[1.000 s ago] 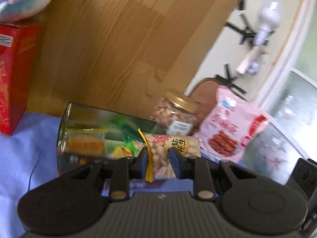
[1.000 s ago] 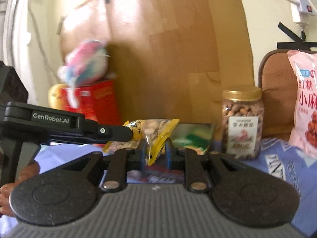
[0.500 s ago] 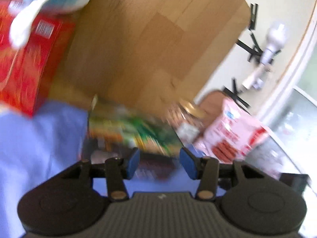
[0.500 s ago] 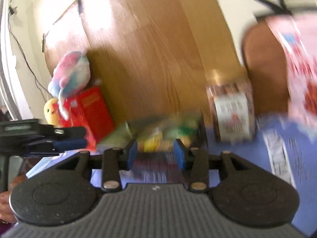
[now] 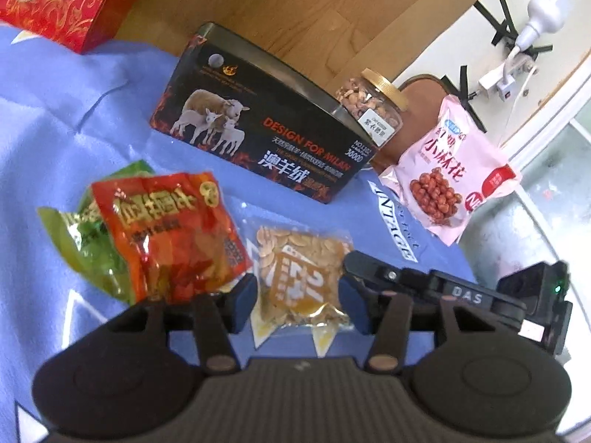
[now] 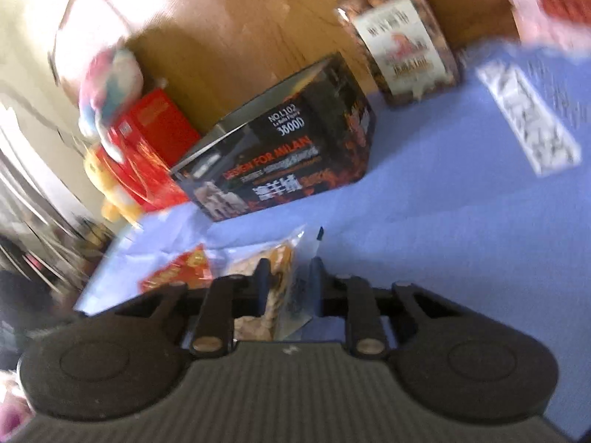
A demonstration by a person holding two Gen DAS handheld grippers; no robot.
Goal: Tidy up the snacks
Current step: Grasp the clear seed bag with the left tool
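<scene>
Hovering low over the blue cloth (image 5: 55, 118), your left gripper (image 5: 298, 304) is spread wide, its blue pads on either side of the clear seed packet (image 5: 301, 269) without touching it. That packet lies flat on the cloth, just beside a red snack pouch (image 5: 166, 236) that overlaps a green pouch (image 5: 85, 251). Behind them stands the black box (image 5: 258, 140) printed with sheep, its top open. A gold-lidded nut jar (image 5: 373, 110) sits at the box's right end, and a pink snack bag (image 5: 447, 173) leans just right of the jar. A red gift box (image 5: 62, 0) stands far left against the wooden panel (image 5: 295, 7). Your right gripper (image 6: 290, 282) comes in from the packet's right side; its narrowly parted fingers straddle the packet's edge (image 6: 284, 277), but motion blur keeps you from telling whether they clamp it.
</scene>
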